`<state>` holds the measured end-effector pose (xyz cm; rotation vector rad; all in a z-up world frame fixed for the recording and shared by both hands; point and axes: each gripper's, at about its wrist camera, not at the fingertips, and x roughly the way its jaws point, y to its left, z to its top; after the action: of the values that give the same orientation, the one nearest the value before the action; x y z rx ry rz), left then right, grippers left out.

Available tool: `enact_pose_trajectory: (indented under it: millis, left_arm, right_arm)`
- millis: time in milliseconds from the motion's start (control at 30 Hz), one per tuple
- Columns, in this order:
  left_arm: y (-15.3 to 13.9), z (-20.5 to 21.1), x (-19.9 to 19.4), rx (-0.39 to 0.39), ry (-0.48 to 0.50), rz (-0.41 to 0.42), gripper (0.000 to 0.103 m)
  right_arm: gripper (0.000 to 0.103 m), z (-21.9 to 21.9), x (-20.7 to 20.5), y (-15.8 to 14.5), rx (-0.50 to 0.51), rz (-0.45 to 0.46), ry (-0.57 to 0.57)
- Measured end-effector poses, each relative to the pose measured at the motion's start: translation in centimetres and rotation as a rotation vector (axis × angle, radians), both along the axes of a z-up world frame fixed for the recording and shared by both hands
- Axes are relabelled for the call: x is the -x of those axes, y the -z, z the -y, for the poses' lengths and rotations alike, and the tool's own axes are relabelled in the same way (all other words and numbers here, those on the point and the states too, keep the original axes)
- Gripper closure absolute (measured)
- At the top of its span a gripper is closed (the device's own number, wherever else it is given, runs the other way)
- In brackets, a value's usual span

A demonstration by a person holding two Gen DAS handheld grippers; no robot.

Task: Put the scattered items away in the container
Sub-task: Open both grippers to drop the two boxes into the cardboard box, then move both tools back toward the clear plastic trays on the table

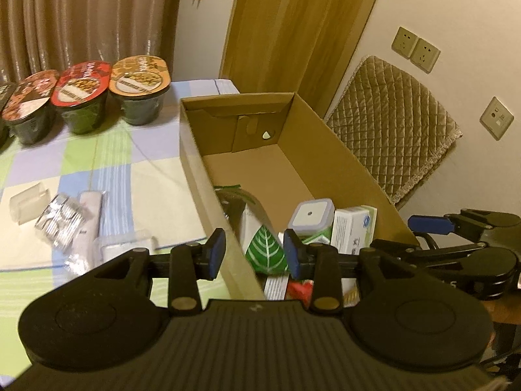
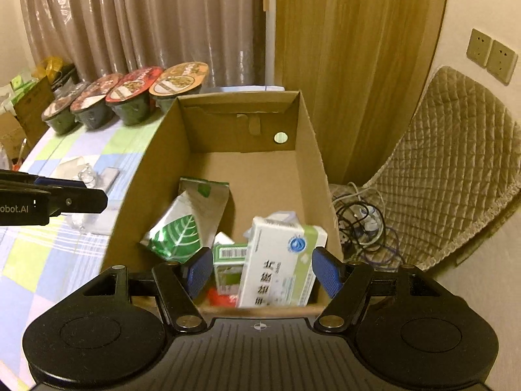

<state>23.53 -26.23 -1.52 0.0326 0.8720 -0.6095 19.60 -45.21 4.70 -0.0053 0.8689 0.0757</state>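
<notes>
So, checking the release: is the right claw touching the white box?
Apart. The right wrist view shows the right claw open, with gaps between both pads and the white box.

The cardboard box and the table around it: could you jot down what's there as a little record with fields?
container: open cardboard box on a checked tablecloth
inside box: silver pouch with a green leaf, white and green medicine carton, small green carton, white square gadget
still outside: clear plastic bits and foil blister packs, left of the box
back row: four lidded bowls
left tool: open, empty, over the box's near left wall
right tool: open, empty, above the box's near end
</notes>
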Motion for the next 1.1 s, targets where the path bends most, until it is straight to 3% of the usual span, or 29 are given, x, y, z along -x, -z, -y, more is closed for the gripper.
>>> enact_pose_trajectory:
  millis: [133, 533, 800, 833, 867, 900, 1100]
  left_arm:
    - [-0.6, -1.7, 2.0, -0.003, -0.011, 0.019, 0.061]
    - [-2.5, -8.5, 8.7, 0.016, -0.043, 0.044, 0.021]
    - [-2.7, -14.3, 12.1, -0.030, -0.092, 0.088, 0.010]
    - [-2.7, -15.1, 12.4, -0.031, -0.105, 0.086, 0.010]
    - [-2.6, -16.0, 12.6, -0.028, -0.120, 0.078, 0.010]
    - [-2.5, -16.9, 12.8, -0.023, -0.140, 0.069, 0.010]
    - [-1.8, -20.9, 13.6, -0.023, -0.210, 0.045, 0.010]
  right_arm:
    - [0.029, -0.8, 2.2, -0.6, -0.053, -0.009, 0.034]
    - [0.029, -6.5, 8.1, -1.2, -0.103, -0.044, -0.020]
    - [0.029, -10.8, 10.9, -0.5, -0.097, -0.073, -0.087]
    - [0.027, -11.3, 11.3, -0.4, -0.097, -0.077, -0.097]
    - [0.018, -11.9, 11.7, -0.2, -0.099, -0.080, -0.110]
    - [0.000, -12.5, 12.2, 0.1, -0.103, -0.075, -0.122]
    - [0.000, -15.8, 13.8, 1.7, -0.103, -0.108, -0.215]
